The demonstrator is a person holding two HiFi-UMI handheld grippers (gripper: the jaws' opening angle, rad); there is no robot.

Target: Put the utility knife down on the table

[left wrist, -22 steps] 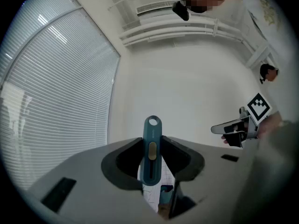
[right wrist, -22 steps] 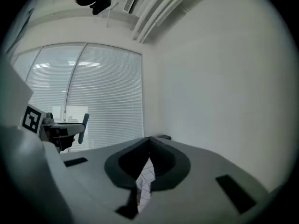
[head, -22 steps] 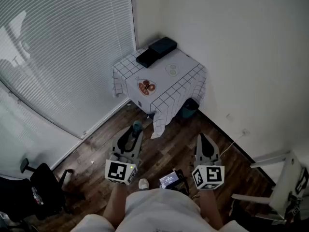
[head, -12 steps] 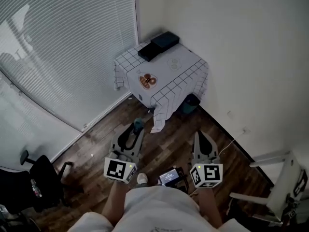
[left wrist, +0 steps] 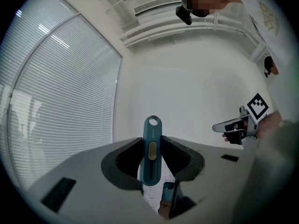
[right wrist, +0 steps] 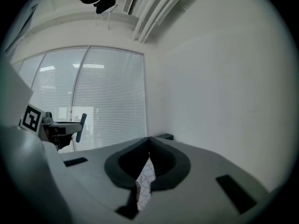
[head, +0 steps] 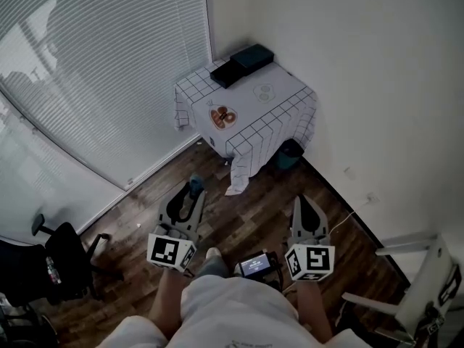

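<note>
I see a slim teal utility knife [left wrist: 152, 148], round-holed at its tip, standing upright, pinched between my left gripper's [head: 191, 196] dark padded jaws, lower centre. My right gripper [right wrist: 149, 141] is closed on nothing. The grid-clothed table [head: 279, 114] stands upper centre, well apart from the knife, on a wood-plank floor [head: 246, 209].

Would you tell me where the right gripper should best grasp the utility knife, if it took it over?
Probably the looped top end of the utility knife, which stands upright, clear above the left gripper clamping its lower part. The right gripper, now shut, would open and come level from the right, closing on the flat faces.
</note>
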